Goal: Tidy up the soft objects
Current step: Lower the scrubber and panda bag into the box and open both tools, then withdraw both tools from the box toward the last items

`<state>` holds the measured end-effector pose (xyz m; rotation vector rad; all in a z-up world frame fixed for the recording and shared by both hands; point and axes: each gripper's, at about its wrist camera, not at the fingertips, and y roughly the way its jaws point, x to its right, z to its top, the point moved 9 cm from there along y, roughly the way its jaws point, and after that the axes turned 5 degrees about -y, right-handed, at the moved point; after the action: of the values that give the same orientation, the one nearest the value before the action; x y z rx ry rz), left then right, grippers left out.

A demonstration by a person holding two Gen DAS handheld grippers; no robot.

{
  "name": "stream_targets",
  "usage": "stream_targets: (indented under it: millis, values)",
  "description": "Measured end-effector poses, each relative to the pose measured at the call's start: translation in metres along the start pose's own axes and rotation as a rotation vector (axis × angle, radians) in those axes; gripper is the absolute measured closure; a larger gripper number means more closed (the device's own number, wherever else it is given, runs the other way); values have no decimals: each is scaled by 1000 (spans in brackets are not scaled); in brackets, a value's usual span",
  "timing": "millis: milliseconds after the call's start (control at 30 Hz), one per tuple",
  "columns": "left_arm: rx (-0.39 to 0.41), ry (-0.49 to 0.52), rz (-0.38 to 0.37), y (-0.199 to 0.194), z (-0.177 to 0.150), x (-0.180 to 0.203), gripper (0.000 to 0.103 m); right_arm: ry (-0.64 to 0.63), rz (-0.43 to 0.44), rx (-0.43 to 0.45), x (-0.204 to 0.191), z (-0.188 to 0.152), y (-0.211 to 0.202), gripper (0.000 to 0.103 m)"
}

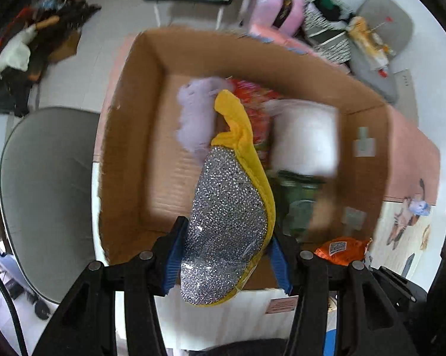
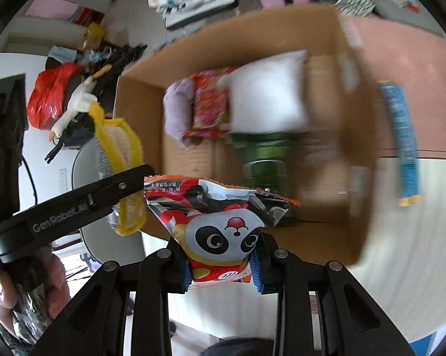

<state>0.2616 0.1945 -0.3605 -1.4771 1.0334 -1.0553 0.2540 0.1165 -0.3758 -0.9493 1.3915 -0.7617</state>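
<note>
My left gripper is shut on a silver-glitter scrub pad with a yellow edge, held over the near rim of an open cardboard box. The pad also shows in the right wrist view, left of the box. My right gripper is shut on a red snack bag with a panda face, held above the box's near edge. Inside the box lie a lilac fluffy item, a red patterned packet, a white pillow pack and a green item.
The box stands on a table with a pink mat. A grey chair is on the left. An orange packet and a blue packet lie beside the box. Bags, clothes and a goose toy clutter the floor behind.
</note>
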Motion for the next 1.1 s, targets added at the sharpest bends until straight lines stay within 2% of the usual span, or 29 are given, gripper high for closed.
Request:
stream_targets:
  millis: [200,433,467,500,533,567,600,800,967,1100]
  values:
    - [-84,-24,-15,25,7,-17,54,-5,-47,-31,-8,7,39,71]
    - [-179,-51,-87,44,3,-14,52,-26,-110,-84,-5,14,61,69]
    - [-191,-62,-96,46,2,-14,51,-42,-125,-96,-5,14,63,58]
    - [-195,-66,-108,47,2,-14,47,-45,-128,-96,-4,14,64,35]
    - [-191,-65,-107,48,2,-15,44,-46,-132,-89,-4,14,63,26]
    - [-182,-58,-94,47,1,-17,37,-61,-153,-72,-5,15,59,20]
    - [-175,-52,-86,46,1,-17,34,-71,-175,-63,-4,15,56,20]
    - [-106,-33,-38,31,-4,-18,34,-73,-234,-59,4,12,42,20]
    - [9,-3,21,5,-11,-24,34,-84,-295,-22,20,5,11,20]
    - [113,10,61,-15,-18,-31,34,-88,-344,39,29,-2,-16,12]
